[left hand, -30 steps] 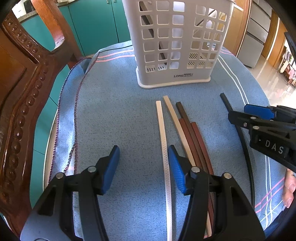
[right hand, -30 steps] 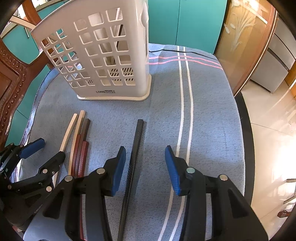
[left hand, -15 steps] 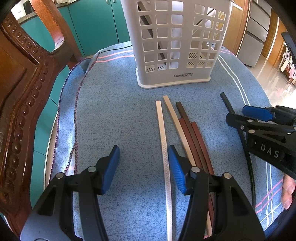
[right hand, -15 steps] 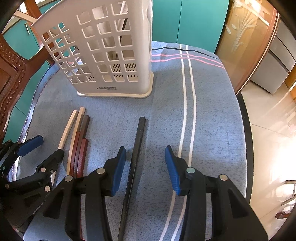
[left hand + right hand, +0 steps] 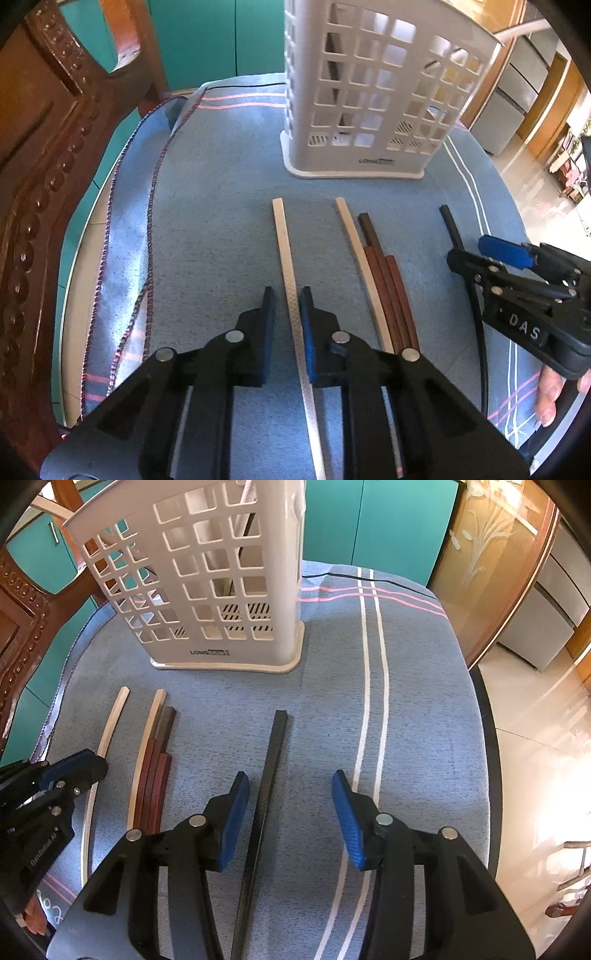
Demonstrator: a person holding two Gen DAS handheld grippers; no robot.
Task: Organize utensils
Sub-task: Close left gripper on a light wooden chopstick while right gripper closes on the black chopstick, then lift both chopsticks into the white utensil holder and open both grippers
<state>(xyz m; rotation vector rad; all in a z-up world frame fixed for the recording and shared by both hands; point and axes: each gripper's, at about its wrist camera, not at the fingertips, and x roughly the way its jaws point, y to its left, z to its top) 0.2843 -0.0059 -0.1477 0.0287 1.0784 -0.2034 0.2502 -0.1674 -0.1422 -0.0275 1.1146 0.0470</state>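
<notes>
Several chopsticks lie side by side on the blue cloth in front of a white slotted holder basket, also in the right wrist view. My left gripper has its jaws nearly closed around a white chopstick, which lies apart from a beige chopstick and brown chopsticks. My right gripper is open, with a black chopstick lying between its jaws close to the left finger. The white chopstick also shows in the right wrist view.
A carved wooden chair back stands close on the left. The cloth-covered table edge drops off at the right toward the floor. Teal cabinets are behind the basket.
My left gripper moved right over the white chopstick and its jaws closed from wide open to nearly shut around it. The white chopstick now lies farther from the beige one. The right gripper stayed open.
</notes>
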